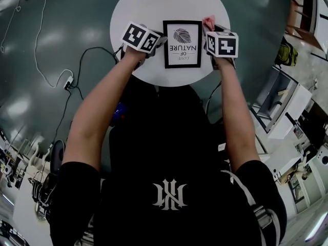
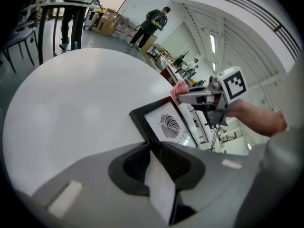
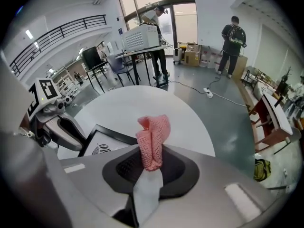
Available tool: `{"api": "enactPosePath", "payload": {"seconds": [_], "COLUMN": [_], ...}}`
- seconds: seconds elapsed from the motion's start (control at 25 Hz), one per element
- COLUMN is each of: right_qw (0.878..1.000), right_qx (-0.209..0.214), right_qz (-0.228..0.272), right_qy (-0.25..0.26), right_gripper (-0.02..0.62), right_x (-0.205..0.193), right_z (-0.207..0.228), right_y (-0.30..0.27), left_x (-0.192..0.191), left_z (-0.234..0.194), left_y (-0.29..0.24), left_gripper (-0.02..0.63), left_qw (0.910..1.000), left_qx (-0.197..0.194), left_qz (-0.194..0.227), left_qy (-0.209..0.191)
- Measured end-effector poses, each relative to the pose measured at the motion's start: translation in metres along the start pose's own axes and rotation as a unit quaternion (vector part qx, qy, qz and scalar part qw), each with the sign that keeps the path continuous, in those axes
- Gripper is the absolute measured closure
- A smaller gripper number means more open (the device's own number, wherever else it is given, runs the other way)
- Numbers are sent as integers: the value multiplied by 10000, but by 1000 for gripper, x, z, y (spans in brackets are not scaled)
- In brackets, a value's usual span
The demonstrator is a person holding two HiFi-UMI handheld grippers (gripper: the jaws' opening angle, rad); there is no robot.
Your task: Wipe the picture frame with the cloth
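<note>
Sliding is the risk: on the round table (image 1: pixel 148 4), the frame (image 1: pixel 182 43) could twist out of your left gripper (image 2: pixel 156 148), whose jaws are closed on its left edge only. It lies flat near you, long axis pointing away, print upside down. Your right gripper (image 3: pixel 151 158) pinches the cloth (image 3: pixel 153 139) by its far right corner.

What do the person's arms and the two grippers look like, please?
Both the left gripper and right gripper are grey moulded shells with dark textured pads, each carrying a white cube bearing black square markers. The person wears a black short-sleeved T-shirt with a white emblem; the forearms are uncovered.
</note>
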State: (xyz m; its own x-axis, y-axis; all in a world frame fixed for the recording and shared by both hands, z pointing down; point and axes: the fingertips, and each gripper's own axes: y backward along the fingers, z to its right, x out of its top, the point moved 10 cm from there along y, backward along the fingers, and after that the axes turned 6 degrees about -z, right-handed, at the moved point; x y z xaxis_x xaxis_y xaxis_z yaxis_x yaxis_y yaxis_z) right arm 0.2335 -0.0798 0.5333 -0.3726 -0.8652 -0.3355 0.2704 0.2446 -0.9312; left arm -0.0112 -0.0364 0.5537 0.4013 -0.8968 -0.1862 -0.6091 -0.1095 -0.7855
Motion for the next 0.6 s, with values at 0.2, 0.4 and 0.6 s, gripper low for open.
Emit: {"api": "enactPosePath", "payload": {"seconds": [0.2, 0.4, 0.6], "right_qw": [9958, 9849, 9792], "right_qx": [737, 1627, 1962], "right_qz": [544, 483, 73], "right_qy": [-64, 354, 514], "right_gripper": [525, 525, 525], "right_x": [15, 27, 23], "right_z": [-27, -85, -110], "right_y": [13, -1, -25], "left_x": [-1, -1, -1], "left_z": [-2, 0, 3], "left_y": [3, 0, -2], "left_gripper": [535, 537, 535], "left_qw": [10000, 10000, 10000], "left_qx": [-27, -17, -6], "left_qz": [11, 17, 28], "left_qy": [20, 34, 41]}}
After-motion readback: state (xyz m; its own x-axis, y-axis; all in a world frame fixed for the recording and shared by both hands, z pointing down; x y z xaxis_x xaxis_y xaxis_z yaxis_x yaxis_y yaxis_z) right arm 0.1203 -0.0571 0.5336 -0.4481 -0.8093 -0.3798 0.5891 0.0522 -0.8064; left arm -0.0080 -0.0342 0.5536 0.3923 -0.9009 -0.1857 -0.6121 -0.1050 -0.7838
